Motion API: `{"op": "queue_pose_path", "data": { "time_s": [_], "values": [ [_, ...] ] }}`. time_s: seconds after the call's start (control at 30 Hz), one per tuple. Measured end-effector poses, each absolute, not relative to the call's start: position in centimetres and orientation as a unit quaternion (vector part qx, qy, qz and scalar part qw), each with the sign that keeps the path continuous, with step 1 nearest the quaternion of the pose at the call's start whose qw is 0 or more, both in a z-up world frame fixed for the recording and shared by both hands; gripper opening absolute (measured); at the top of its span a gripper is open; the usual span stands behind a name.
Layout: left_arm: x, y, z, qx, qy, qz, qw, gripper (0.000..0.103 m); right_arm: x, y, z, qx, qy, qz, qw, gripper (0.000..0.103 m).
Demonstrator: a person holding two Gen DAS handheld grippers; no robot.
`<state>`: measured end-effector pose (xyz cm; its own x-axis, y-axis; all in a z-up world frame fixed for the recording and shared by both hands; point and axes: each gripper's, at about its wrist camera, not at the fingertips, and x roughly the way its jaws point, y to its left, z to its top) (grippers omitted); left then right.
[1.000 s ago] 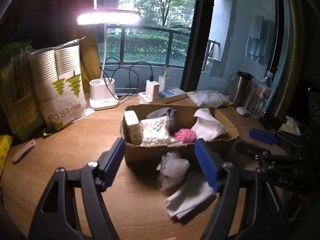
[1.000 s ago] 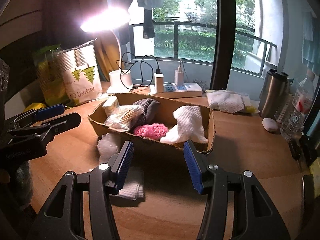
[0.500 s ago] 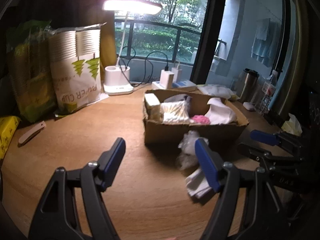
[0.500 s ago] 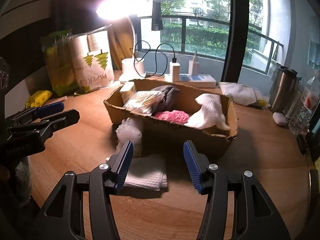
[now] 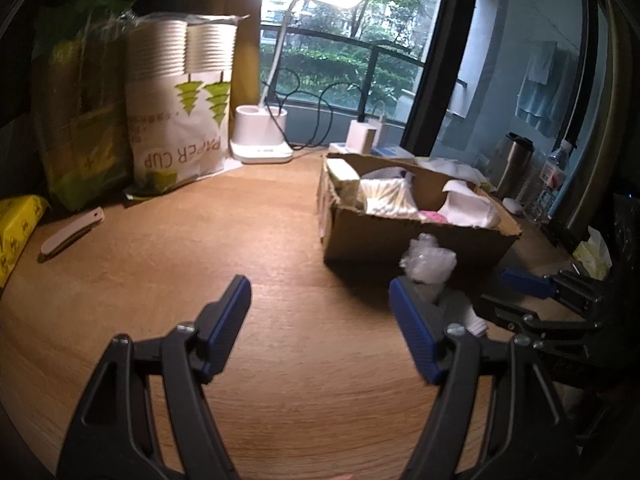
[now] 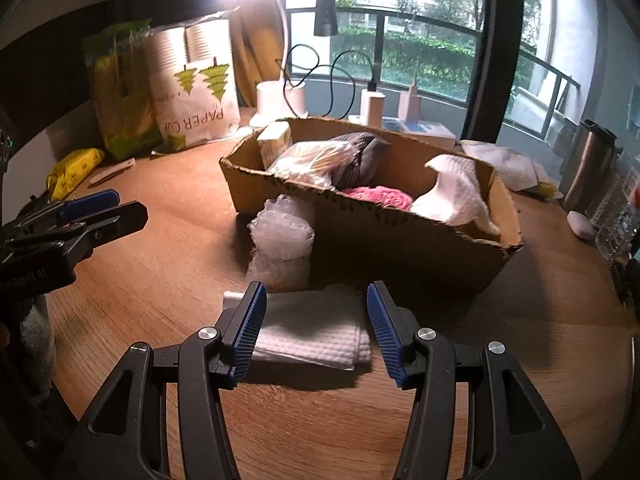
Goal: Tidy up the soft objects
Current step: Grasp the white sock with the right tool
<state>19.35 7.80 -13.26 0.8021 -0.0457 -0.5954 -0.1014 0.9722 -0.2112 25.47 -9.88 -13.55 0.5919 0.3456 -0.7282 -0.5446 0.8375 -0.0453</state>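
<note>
A shallow cardboard box [image 6: 400, 232] [image 5: 400, 236] stands on the wooden table, holding a bag of cotton swabs [image 6: 312, 162], a grey cloth [image 6: 360, 156], a pink fluffy piece [image 6: 380, 196] and a white tissue [image 6: 460, 196]. In front of the box lie a wad of bubble wrap [image 6: 282, 236] [image 5: 430, 260] and a folded white cloth [image 6: 312, 328]. My right gripper [image 6: 314, 328] is open, its blue pads standing just over the folded cloth's two sides. My left gripper [image 5: 320, 320] is open over bare wood, left of the bubble wrap.
A paper cup bag [image 5: 180, 108], a green bag [image 5: 80, 120] and a yellow packet [image 5: 16, 228] line the left side. A lit desk lamp [image 5: 264, 140], a power strip [image 6: 416, 128], a steel tumbler [image 6: 588, 164] and bottles stand along the window.
Both grippers have sunk toward the table. The left view swung left, away from the box. The right gripper came down over the folded white cloth. Neither pair of jaws changed width.
</note>
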Motion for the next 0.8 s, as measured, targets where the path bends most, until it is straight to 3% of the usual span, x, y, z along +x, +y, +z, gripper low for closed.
{"op": "queue_pose_path", "data": {
  "time_s": [0.1,0.13,0.2,0.8],
  "values": [
    [19.5,8.1,-13.8,-0.121,0.319,0.017,0.94,0.073,25.8,-9.2,-14.3,-0.139,0.386,0.258,0.875,0.058],
    [19.6,8.2,-14.1,-0.121,0.321,0.018,0.939,0.073,25.9,-9.0,-14.6,-0.14,0.389,0.26,0.873,0.067],
    [19.7,8.3,-14.4,-0.122,0.324,0.019,0.938,0.073,26.1,-8.6,-15.2,-0.142,0.397,0.263,0.868,0.073],
    [20.5,8.3,-15.8,-0.121,0.342,0.024,0.932,0.073,27.3,-7.2,-18.4,-0.153,0.43,0.271,0.848,0.077]
  ]
}}
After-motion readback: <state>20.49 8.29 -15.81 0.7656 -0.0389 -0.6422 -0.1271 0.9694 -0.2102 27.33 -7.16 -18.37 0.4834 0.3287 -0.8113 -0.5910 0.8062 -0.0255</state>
